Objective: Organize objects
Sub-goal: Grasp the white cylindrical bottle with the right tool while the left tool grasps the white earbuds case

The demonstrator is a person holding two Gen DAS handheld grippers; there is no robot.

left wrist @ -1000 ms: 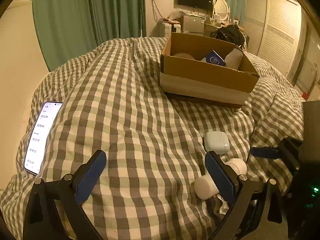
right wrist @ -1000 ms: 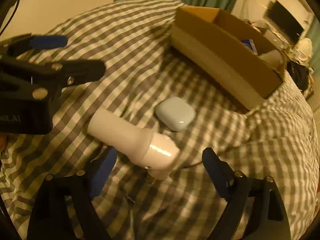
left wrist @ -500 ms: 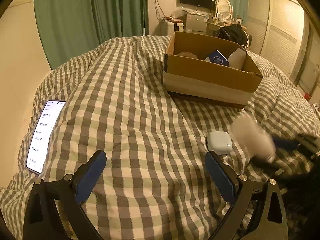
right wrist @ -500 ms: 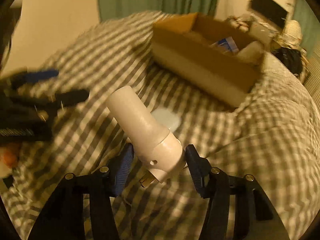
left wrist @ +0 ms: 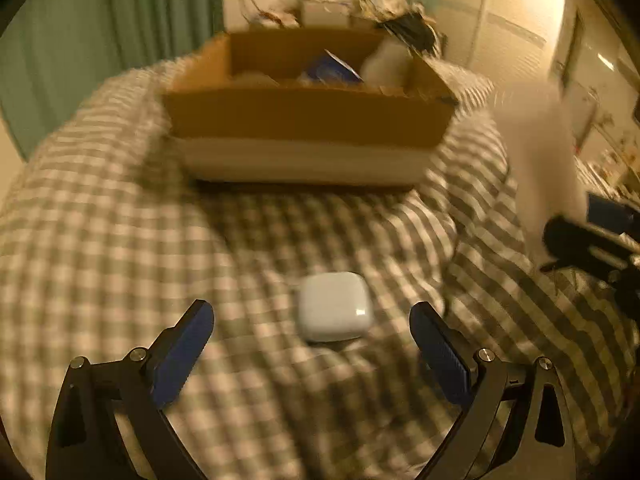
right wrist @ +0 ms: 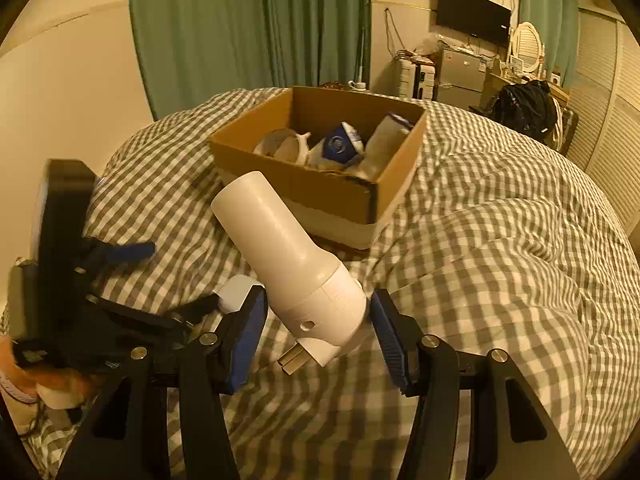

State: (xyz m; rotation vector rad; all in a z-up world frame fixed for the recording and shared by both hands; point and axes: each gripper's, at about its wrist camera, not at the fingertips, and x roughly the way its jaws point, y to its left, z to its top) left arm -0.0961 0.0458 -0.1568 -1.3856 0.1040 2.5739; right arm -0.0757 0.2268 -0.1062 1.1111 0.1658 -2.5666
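My right gripper (right wrist: 318, 320) is shut on a white cylindrical plug-in device (right wrist: 288, 256), holding it by its wide base above the bed, with the tube pointing toward the cardboard box (right wrist: 320, 192). It shows blurred in the left wrist view (left wrist: 536, 152), to the right of the box (left wrist: 308, 120). A white earbuds case (left wrist: 334, 306) lies on the checked duvet, just ahead of and between the pads of my open, empty left gripper (left wrist: 312, 336). The case is partly hidden in the right wrist view (right wrist: 236, 294).
The box holds a blue-and-white pack (right wrist: 340, 144), a white bowl-like item (right wrist: 284, 146) and a pale roll (right wrist: 386, 136). The checked duvet (right wrist: 500, 260) covers the bed. Green curtains (right wrist: 248, 28), a backpack (right wrist: 524, 108) and wardrobe doors (right wrist: 600, 80) stand behind.
My right gripper has lifted the white device higher and toward the box. My left gripper has swung right and forward, so the earbuds case now lies between its pads; the phone has left its view.
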